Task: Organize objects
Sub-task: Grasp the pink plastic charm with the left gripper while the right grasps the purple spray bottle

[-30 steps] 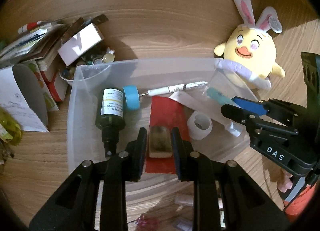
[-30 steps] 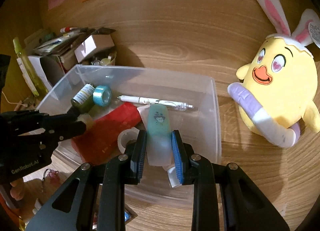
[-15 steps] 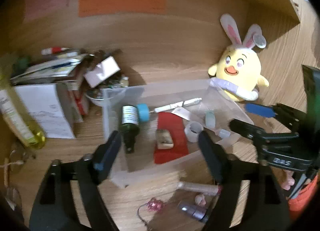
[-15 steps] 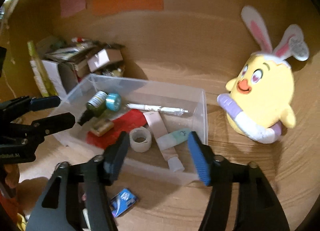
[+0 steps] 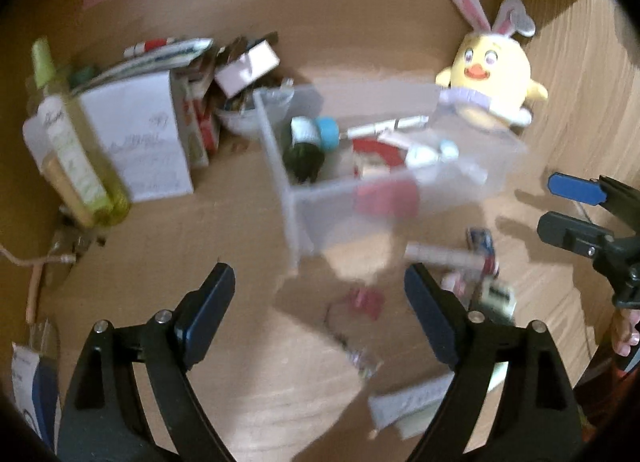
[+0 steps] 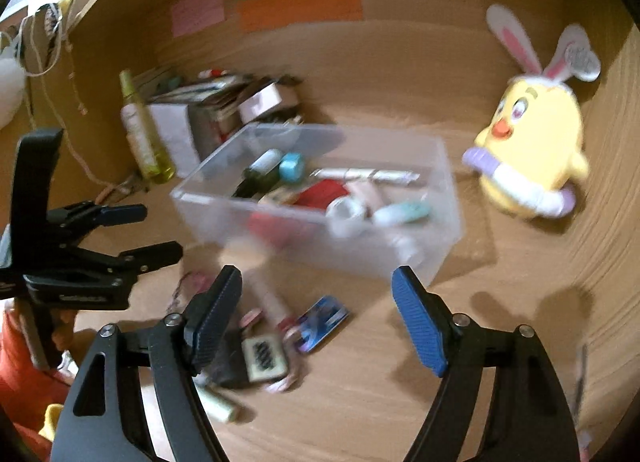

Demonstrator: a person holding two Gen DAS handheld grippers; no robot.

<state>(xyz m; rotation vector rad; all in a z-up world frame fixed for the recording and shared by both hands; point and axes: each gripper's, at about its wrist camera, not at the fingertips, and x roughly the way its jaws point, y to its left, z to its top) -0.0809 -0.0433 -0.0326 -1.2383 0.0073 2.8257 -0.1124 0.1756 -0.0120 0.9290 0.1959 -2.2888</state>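
1. At the far left of the surface (image 6: 360, 414), a tall yellow-green bottle (image 6: 142, 134) is standing upright beside a white box (image 5: 144, 142) and a leaning pile of booklets and small cartons (image 6: 224, 102).
2. The left hand-held gripper (image 5: 320, 310) is hovering over the near part of the surface with its jaws spread wide and nothing between them; it is showing in the right wrist view too, at the left edge (image 6: 158, 234), gripped by a hand (image 6: 60, 326) with an orange sleeve below it.
3. A clear plastic bin (image 6: 400, 258) is sitting near the middle of the surface, toward the back wall.
4. Inside the bin, a dark bottle (image 6: 260, 178) and a blue roll of tape (image 6: 291, 167) are lying at its left end, a white pen (image 6: 368, 174) is lying along the far wall, and a red sheet (image 6: 324, 192), a white roll of tape (image 6: 346, 214) and a mint-capped tube (image 6: 400, 212) are lying toward the right.
5. In front of the bin, small loose things are lying on the surface: a blue packet (image 6: 322, 322), a small white-framed box (image 6: 265, 356), a pink charm (image 5: 364, 300); the blur is hiding what the others are.
6. The right hand-held gripper (image 6: 316, 318) is hanging above these things with its jaws opening and nothing between them.
7. A yellow plush chick with rabbit ears (image 6: 532, 146) is sitting upright toward the right edge of the surface, apart from the bin.
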